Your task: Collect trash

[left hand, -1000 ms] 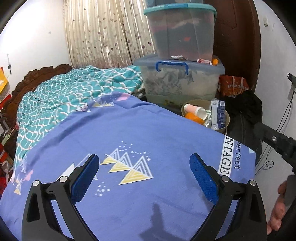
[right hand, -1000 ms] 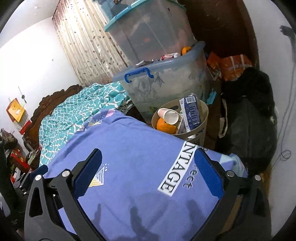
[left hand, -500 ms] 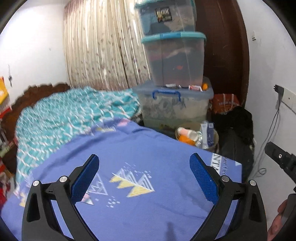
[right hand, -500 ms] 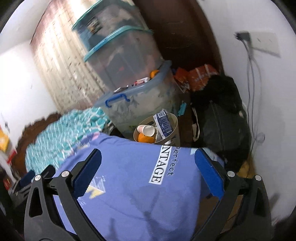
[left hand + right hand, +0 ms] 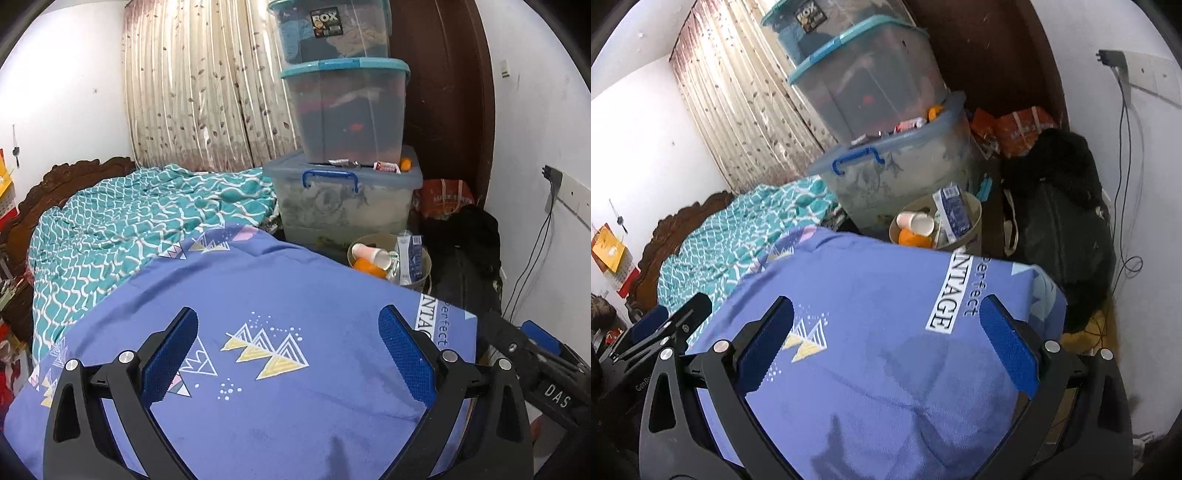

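Note:
A beige trash bin [image 5: 424, 258] [image 5: 975, 218] stands on the floor past the bed's far corner. It holds a white paper cup [image 5: 373, 254] [image 5: 918, 222], an orange piece [image 5: 365, 266] [image 5: 912, 238] and a blue-white carton [image 5: 412, 254] [image 5: 955, 214]. My left gripper [image 5: 288, 354] is open and empty above the blue bedsheet [image 5: 280, 295]. My right gripper [image 5: 886, 347] is open and empty above the same sheet [image 5: 871, 288], nearer the bin. The right gripper also shows at the left wrist view's right edge [image 5: 535, 350].
Clear storage boxes [image 5: 343, 192] [image 5: 894, 173] are stacked behind the bin, with small items on the lowest lid. A black bag [image 5: 465, 254] [image 5: 1060, 225] and an orange bag [image 5: 443, 195] lie by the wall. A teal blanket [image 5: 140, 218] covers the bed's far side. Cables [image 5: 1126, 184] hang at right.
Both grippers have pulled back and risen, so the bin and boxes look smaller and farther. Both stay open and empty.

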